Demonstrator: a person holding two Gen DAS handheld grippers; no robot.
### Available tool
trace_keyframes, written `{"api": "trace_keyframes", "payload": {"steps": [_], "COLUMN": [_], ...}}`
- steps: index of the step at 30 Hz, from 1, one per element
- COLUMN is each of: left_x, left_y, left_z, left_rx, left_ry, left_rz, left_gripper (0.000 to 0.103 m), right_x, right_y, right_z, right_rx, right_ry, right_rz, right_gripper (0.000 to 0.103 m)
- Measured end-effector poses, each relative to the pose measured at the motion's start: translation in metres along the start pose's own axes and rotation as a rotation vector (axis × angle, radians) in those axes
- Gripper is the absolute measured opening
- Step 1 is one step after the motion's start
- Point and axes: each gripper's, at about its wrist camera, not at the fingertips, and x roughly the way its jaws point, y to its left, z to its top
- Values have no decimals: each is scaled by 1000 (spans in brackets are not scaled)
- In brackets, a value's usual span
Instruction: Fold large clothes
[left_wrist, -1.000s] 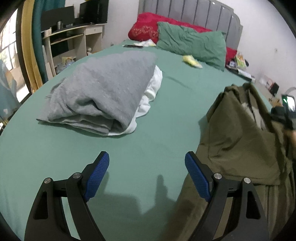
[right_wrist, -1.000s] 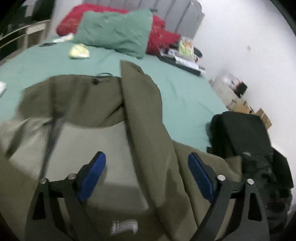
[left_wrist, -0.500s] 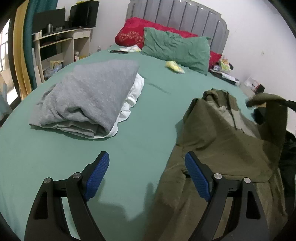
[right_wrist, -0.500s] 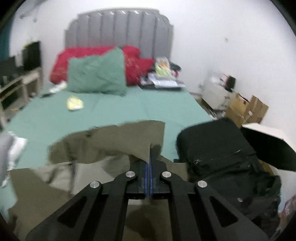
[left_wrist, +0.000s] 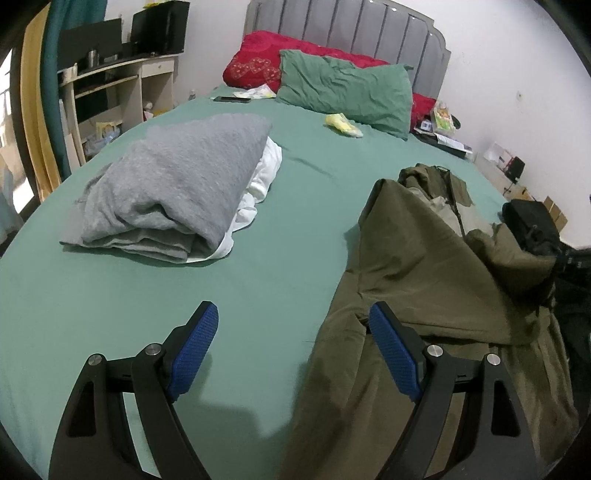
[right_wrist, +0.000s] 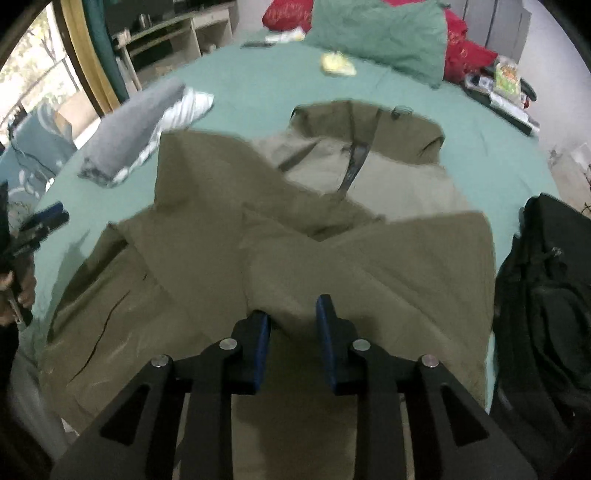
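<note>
Here, an olive-green jacket (right_wrist: 229, 236) lies spread on the near right part of a bed covered in a green sheet (left_wrist: 110, 295), both sleeves folded in across its front so that they cross. The right gripper (right_wrist: 291, 325) points steeply down over the sleeve on the right; its jaws stand only narrowly apart, having just been opening from a full close, and a raised fold of that sleeve sits in the gap between the blue pads (right_wrist: 327, 332). The picture is blurred, so whether the pads press on the cloth cannot be told, though a gap shows on either side of the fold. The left gripper (left_wrist: 291, 332) hangs above the sheet with its jaws wide apart and nothing between them; its right finger (left_wrist: 391, 347) is just over the jacket's left edge (left_wrist: 347, 325). In the right wrist view a hand (right_wrist: 16, 291) holding the left gripper shows at the left border. Farther up the bed, well apart from the jacket, sits a folded grey garment (left_wrist: 177, 184) on top of a white one (left_wrist: 262, 177). A green pillow (left_wrist: 343, 92) leans against red ones (left_wrist: 255, 62) at the grey headboard (left_wrist: 351, 33). A black bag (right_wrist: 546, 288) rests beside the jacket on the right.
</note>
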Motion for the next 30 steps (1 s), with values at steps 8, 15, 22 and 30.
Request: {"api": "trace_keyframes", "payload": {"steps": [8, 15, 22, 30], "left_x": [16, 21, 13, 12], "left_y": [8, -3, -8, -11], "left_z": [9, 1, -3, -1], "left_rx": [-64, -23, -9, -1], "left_ry": [46, 70, 58, 52], "left_rz": [-21, -15, -19, -10], "left_gripper": [87, 87, 87, 87], "right_x": [8, 94, -53, -47], "right_y": [23, 78, -24, -125], "right_z": [49, 23, 57, -2], "right_rx": [-233, -656, 86, 310], "right_ry": [-118, -50, -511, -72], "right_rz": [-336, -592, -410, -224], "right_gripper": [52, 56, 1, 12]}}
